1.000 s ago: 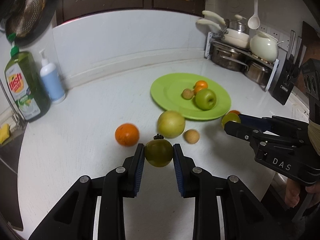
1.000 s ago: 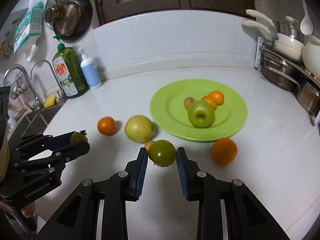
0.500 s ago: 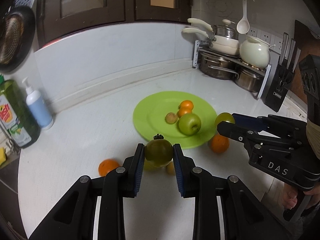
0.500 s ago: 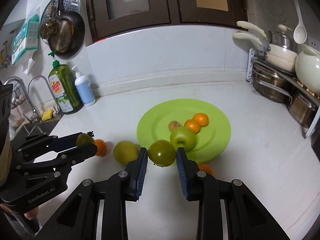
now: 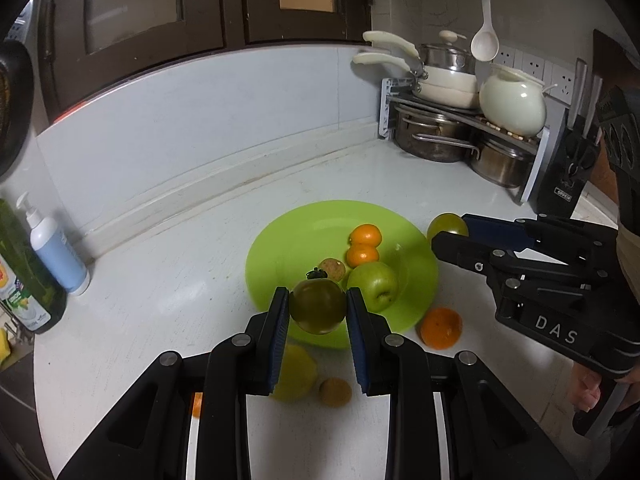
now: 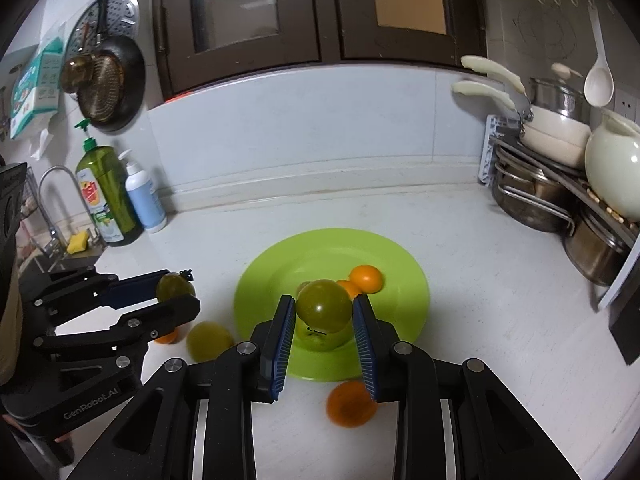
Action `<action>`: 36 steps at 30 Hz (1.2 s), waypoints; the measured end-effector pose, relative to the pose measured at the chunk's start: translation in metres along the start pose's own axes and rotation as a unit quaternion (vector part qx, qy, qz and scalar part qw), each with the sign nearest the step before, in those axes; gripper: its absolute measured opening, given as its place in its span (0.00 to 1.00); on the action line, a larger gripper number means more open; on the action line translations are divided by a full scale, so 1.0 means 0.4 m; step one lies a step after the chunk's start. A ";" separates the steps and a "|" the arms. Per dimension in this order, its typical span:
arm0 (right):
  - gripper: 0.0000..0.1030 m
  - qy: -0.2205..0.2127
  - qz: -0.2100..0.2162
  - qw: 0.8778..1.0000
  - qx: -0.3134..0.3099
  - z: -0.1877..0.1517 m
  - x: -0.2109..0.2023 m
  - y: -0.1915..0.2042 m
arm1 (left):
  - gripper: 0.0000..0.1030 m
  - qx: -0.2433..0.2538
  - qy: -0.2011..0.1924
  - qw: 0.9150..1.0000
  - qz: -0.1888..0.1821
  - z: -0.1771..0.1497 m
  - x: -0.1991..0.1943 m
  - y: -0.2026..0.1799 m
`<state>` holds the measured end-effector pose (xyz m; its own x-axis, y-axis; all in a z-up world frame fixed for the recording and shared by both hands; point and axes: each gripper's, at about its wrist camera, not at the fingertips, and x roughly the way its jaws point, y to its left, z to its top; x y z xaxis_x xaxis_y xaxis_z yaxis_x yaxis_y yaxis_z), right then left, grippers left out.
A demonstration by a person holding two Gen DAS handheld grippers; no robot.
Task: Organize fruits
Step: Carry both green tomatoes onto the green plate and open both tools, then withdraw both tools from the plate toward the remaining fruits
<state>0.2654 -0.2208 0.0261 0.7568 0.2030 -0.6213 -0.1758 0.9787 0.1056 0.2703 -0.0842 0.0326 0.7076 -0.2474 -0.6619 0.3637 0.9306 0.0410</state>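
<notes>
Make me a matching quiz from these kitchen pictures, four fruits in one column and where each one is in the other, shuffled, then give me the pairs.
Things:
1. dark green tomato with a stem
2. green apple
3. big orange
4. yellow-green tomato

Places:
A. on the white counter, just off the plate's near edge
B. clamped in the right gripper
C. lying on the green plate
D. clamped in the left gripper

Pairs: 1-D, 2-C, 3-A, 4-B
</notes>
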 end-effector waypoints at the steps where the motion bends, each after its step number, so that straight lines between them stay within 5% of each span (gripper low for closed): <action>1: 0.30 0.002 -0.002 1.000 0.002 0.002 0.007 -0.006 | 0.28 0.001 0.005 1.000 0.001 0.005 0.014 0.001; 30: 0.30 0.083 -0.010 0.996 0.042 -0.035 0.214 -0.123 | 0.28 -0.005 0.077 0.997 0.004 0.007 0.232 0.011; 36: 0.42 0.077 -0.018 0.996 0.043 -0.033 0.202 -0.127 | 0.39 -0.013 0.070 0.997 0.012 0.000 0.218 0.020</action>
<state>0.3272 -0.2545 -0.0397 0.6556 0.1678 -0.7363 -0.0909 0.9854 0.1437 0.3350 -0.0984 -0.0248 0.6240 -0.1861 -0.7589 0.3306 0.9429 0.0407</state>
